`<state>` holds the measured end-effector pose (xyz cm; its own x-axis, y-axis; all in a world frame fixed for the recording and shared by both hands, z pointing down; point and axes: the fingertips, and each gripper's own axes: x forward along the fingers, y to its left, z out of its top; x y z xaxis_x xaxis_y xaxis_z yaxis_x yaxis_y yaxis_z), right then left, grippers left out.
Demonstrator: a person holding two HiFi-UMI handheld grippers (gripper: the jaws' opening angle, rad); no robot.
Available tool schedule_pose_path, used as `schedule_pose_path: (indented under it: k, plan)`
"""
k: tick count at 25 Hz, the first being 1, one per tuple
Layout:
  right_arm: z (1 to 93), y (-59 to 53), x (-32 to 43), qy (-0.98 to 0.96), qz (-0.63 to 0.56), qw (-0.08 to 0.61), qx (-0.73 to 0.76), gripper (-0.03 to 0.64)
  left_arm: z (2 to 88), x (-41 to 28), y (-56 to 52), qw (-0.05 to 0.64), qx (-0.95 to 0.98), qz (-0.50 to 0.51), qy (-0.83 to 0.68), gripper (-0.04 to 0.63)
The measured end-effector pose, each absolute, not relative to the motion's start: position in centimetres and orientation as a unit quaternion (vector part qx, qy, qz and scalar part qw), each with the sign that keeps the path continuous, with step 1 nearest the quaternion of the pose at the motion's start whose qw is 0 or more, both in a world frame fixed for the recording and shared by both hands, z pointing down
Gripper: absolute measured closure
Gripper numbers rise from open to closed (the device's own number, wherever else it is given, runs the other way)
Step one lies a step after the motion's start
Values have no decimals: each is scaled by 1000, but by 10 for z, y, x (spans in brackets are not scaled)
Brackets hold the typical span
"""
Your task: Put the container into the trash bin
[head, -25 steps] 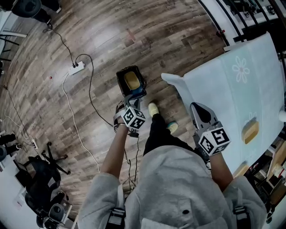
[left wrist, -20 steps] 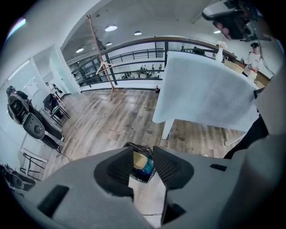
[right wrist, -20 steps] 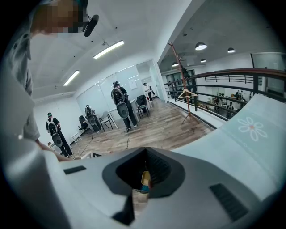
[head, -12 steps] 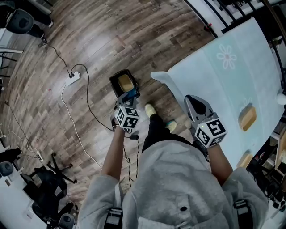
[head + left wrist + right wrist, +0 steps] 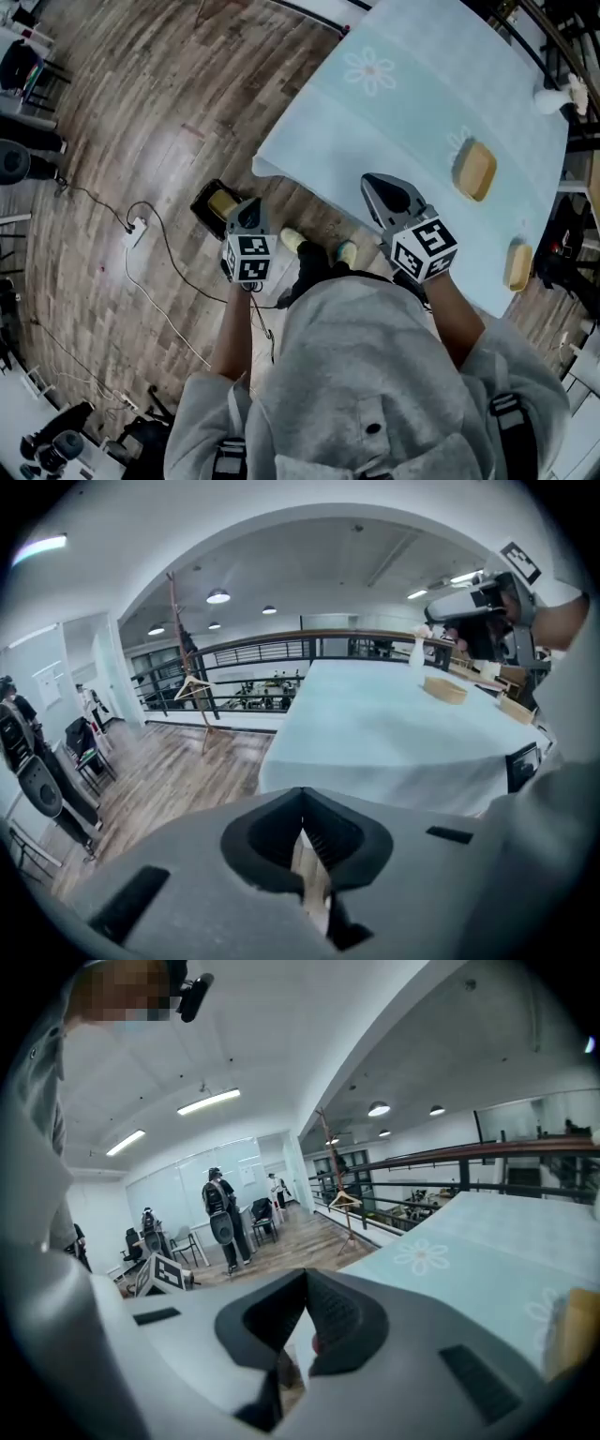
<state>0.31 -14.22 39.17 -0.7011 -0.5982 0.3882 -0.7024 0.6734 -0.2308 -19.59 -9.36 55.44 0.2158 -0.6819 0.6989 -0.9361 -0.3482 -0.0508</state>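
A black trash bin stands on the wood floor by the table's corner, with a tan container lying inside it. My left gripper hangs just right of the bin and above it, jaws shut on nothing; in the left gripper view the left gripper points at the table. My right gripper is over the table's near edge, and the right gripper has its jaws together and empty. Two more tan containers rest on the light blue tablecloth.
A white power strip and its cables trail across the floor left of the bin. The person's feet stand between bin and table. A railing runs behind the table. People and chairs are farther off in the room.
Both grippers have risen and swung from the bin toward the table. The left gripper has left the bin, where the container lies. The head view has turned onto the table.
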Motion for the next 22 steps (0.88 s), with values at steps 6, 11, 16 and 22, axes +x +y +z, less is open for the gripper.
schedule_pose_path:
  k: [6,11,16,22]
  plan:
    - [371,-133,114,-868,178,105,451,592,515,-86,-128,143,814,318,-464,575]
    - [362,-115,206,-830,168,83,525,592,500,8,-144,91,856,331,-387,575]
    - [361,-70,289,-783,175,49,595,592,487,100,-135,34,887,344,-308,574]
    - [372,-18,364,-740,188,25,645,592,488,212,-117,-4,910,352,-221,572]
